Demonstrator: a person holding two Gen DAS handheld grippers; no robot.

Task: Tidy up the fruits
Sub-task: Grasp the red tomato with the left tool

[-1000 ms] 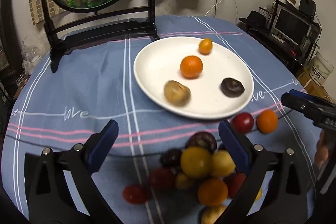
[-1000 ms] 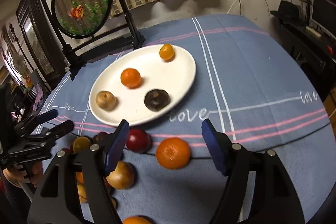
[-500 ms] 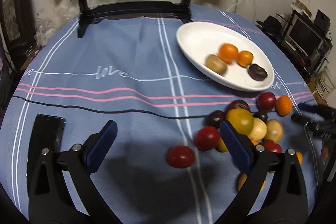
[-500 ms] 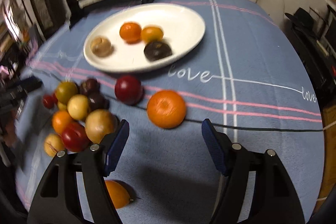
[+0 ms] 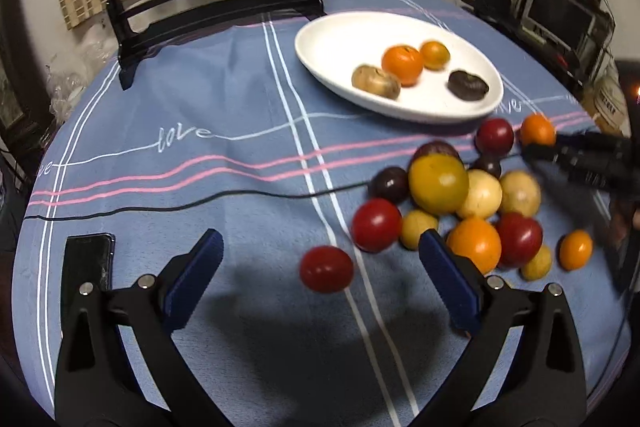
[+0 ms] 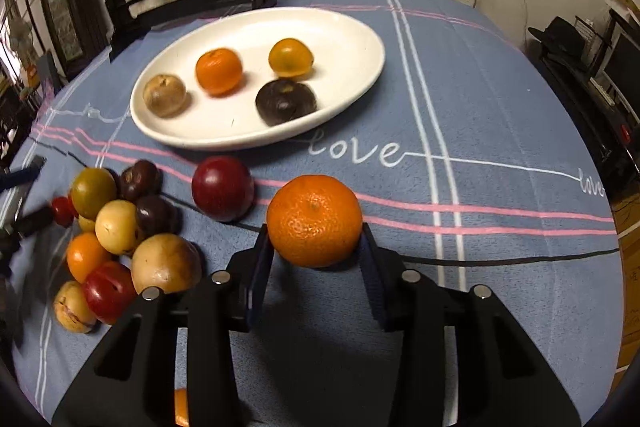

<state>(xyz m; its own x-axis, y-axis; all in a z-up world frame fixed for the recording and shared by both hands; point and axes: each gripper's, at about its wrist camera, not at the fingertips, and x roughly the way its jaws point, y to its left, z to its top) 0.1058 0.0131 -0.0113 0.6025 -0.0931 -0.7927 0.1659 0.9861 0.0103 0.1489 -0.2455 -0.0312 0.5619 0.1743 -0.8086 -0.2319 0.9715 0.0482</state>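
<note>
A white plate (image 6: 360,39) on the blue tablecloth holds two orange fruits, a brown one and a dark one; it also shows in the left wrist view (image 5: 320,43). My right gripper (image 6: 316,251) is shut on a large orange mandarin (image 6: 314,221) resting on the cloth in front of the plate. A dark red plum (image 6: 222,187) lies just left of it. A pile of mixed fruits (image 6: 120,227) lies further left. My left gripper (image 5: 320,267) is open, with a small red tomato (image 5: 326,269) between its fingers, not touched. The pile (image 5: 460,203) lies to its right.
A black phone (image 5: 86,263) lies on the cloth by the left gripper. A round fish-picture screen on a black stand (image 5: 212,3) stands at the table's back. A black cable (image 5: 160,203) crosses the cloth. Furniture and a monitor stand beyond the right edge.
My right gripper moved forward and closed on the large mandarin. My left gripper shifted slightly; the small red tomato now sits between its open fingers.
</note>
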